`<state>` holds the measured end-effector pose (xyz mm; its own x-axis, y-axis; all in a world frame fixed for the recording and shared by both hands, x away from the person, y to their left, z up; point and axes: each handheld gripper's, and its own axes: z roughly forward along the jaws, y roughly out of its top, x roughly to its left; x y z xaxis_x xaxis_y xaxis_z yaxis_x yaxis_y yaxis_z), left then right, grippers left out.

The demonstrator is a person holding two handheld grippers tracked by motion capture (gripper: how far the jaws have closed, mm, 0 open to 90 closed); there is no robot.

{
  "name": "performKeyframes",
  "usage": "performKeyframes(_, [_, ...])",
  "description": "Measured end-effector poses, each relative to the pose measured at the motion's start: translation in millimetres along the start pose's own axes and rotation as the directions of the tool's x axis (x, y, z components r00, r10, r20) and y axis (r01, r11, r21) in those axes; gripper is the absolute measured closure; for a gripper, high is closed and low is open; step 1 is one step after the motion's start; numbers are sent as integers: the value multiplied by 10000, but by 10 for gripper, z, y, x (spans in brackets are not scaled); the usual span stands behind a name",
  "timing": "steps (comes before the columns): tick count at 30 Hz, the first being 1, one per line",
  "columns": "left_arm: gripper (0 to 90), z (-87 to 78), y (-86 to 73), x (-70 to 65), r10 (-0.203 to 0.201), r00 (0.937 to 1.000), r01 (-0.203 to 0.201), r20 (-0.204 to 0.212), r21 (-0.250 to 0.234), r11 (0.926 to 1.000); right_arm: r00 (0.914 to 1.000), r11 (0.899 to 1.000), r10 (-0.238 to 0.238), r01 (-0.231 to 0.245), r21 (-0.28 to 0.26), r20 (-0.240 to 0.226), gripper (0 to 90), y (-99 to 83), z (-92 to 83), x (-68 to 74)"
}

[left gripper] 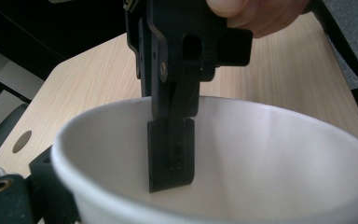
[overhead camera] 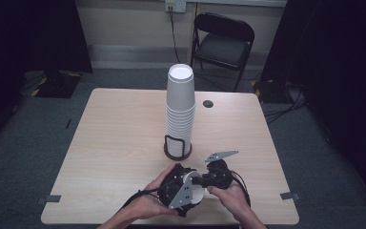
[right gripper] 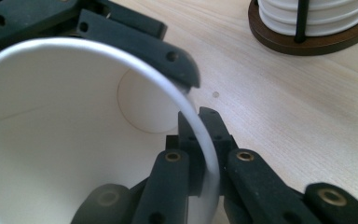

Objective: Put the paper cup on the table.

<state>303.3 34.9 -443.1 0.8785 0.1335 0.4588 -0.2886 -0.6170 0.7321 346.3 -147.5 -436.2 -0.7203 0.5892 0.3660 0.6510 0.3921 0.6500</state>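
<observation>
Cup handover at the near desk edge.
Right gripper (right gripper: 200, 154) fingers pinch the cup (overhead camera: 194, 188) rim; left gripper (overhead camera: 178, 188) fingers clasp its body; stack (overhead camera: 179, 112) beyond awaits it.

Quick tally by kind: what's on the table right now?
Loose paper cup, held between both grippers: 1
Stack of white cups: 1
Cup holder: 1
Grippers, left and right: 2
Total: 5
</observation>
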Motion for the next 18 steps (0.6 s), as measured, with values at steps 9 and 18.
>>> performKeyframes(9, [77, 8, -13, 11, -426, 9991, 426, -35, -56, 9991, 10000, 9997, 76, -75, -219, 64, 869, -17, -1, -11])
performKeyframes(18, [79, 48, -32, 12, -824, 9966, 824, 3, -25, 9966, 9992, 9981, 342, -331, -522, 208, 758, -29, -32, -56])
